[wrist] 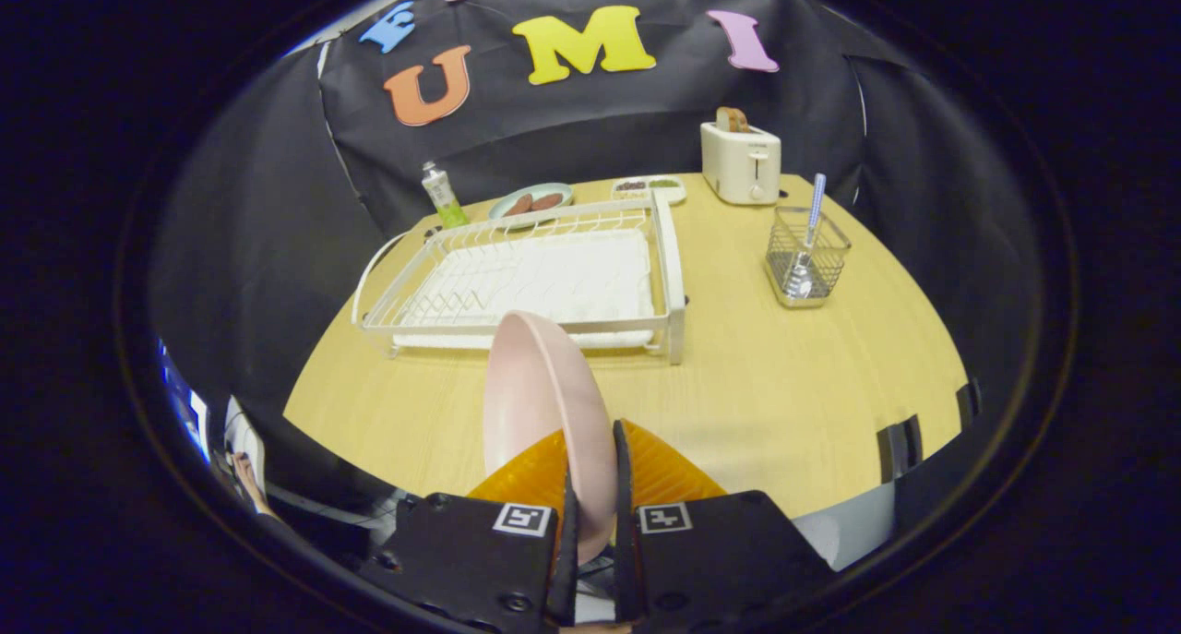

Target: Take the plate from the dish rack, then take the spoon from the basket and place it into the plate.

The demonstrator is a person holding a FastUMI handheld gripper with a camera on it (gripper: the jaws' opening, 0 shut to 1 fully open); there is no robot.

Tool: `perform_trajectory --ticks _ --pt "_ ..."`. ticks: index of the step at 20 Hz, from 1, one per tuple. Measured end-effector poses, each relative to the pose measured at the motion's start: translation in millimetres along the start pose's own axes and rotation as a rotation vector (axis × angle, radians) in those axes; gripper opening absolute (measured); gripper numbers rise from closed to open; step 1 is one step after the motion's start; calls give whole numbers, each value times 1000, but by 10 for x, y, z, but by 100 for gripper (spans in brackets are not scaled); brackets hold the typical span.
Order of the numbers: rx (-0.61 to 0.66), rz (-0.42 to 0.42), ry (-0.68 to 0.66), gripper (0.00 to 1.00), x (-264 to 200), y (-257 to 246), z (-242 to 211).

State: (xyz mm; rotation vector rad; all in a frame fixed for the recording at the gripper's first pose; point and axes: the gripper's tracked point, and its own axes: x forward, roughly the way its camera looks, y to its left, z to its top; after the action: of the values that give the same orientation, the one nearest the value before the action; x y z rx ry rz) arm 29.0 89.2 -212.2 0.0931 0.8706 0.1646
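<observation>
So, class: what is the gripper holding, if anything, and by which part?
The gripper holds the pink plate on edge, both fingers pressing its rim from either side.

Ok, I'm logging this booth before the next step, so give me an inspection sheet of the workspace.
Surface: wooden table, bare ahead of the fingers.
Job's things: pink plate held on edge, out of the white dish rack; spoon standing in the wire basket.
Clutter: toaster with bread, green bottle, plate of food, small tray.
Grippers: gripper shut on the pink plate.
Cables: nothing seen.
Surroundings: black cloth wall.
</observation>
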Motion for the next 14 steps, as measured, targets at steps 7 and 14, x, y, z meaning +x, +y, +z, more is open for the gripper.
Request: perform_trajectory --ticks 7,14 --pt "60 76 -11 23 214 -80 -83" --pt "147 99 26 31 410 -298 -223"
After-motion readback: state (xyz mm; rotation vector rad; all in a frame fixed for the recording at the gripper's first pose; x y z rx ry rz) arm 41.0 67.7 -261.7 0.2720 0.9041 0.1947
